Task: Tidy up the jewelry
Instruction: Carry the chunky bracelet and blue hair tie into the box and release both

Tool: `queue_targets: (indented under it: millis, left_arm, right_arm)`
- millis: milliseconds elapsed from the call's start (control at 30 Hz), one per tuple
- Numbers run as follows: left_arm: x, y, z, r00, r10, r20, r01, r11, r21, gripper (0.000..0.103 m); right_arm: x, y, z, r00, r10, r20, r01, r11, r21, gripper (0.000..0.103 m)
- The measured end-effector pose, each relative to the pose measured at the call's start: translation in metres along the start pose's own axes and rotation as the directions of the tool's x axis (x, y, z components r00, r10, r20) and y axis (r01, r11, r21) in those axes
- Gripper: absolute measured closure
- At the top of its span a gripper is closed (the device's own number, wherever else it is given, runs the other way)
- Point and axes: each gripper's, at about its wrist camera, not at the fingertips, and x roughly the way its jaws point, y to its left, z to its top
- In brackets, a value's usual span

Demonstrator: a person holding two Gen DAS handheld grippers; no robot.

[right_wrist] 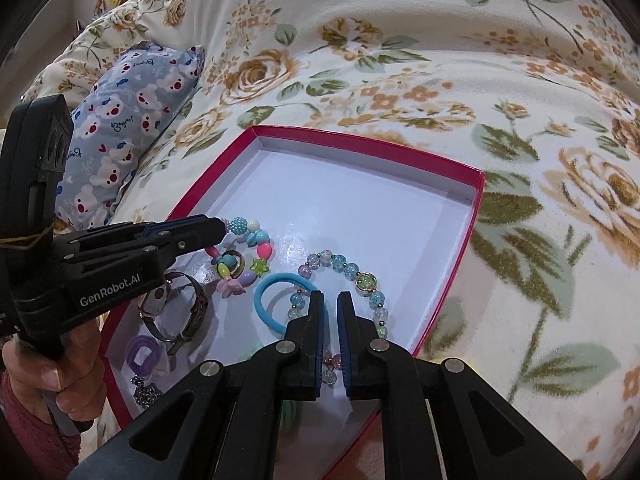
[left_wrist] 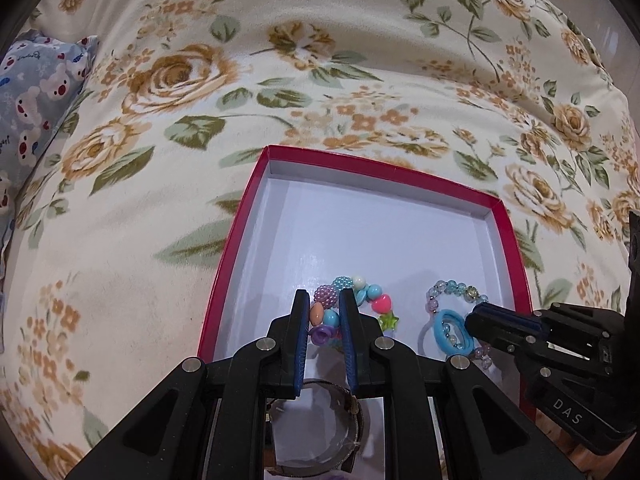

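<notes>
Both bracelets lie inside the red box on the flowered bed, toward its near end. The left tongs are clamped on the chunky bead bracelet; the right tongs straddle the pale glass-bead bracelet, nearly together, just beside the blue hair tie. Both strands look light, floppy and smooth, so they are best pinched across the cord between beads, not on a round bead.

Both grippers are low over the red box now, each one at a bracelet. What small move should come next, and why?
Probably lift the left gripper a little: its jaws look closed on the colourful bead bracelet, which lies in the red box. The right gripper straddles the pale bead bracelet, but its grip is unclear, so it should wait.
</notes>
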Motion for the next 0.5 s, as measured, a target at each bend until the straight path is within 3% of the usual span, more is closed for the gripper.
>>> queue_targets:
  millis: [367, 467, 500]
  left_arm:
    - [0.002, 0.000, -0.001, 1.000, 0.024, -0.011, -0.025, 1.000, -0.008, 0.084]
    - [0.000, -0.002, -0.002, 0.999, 0.033, -0.007, -0.033, 0.999, -0.009, 0.078]
    - [-0.001, -0.002, -0.002, 0.999, 0.036, -0.005, -0.036, 0.999, -0.010, 0.072]
  right_arm:
    - [-0.010, -0.003, -0.001, 0.999, 0.022, 0.033, -0.024, 0.999, 0.039, 0.089]
    - [-0.017, -0.004, -0.001, 0.998, 0.030, 0.048, -0.032, 0.998, 0.052, 0.085]
    - [-0.020, -0.004, -0.002, 0.998, 0.031, 0.056, -0.034, 0.998, 0.055, 0.083]
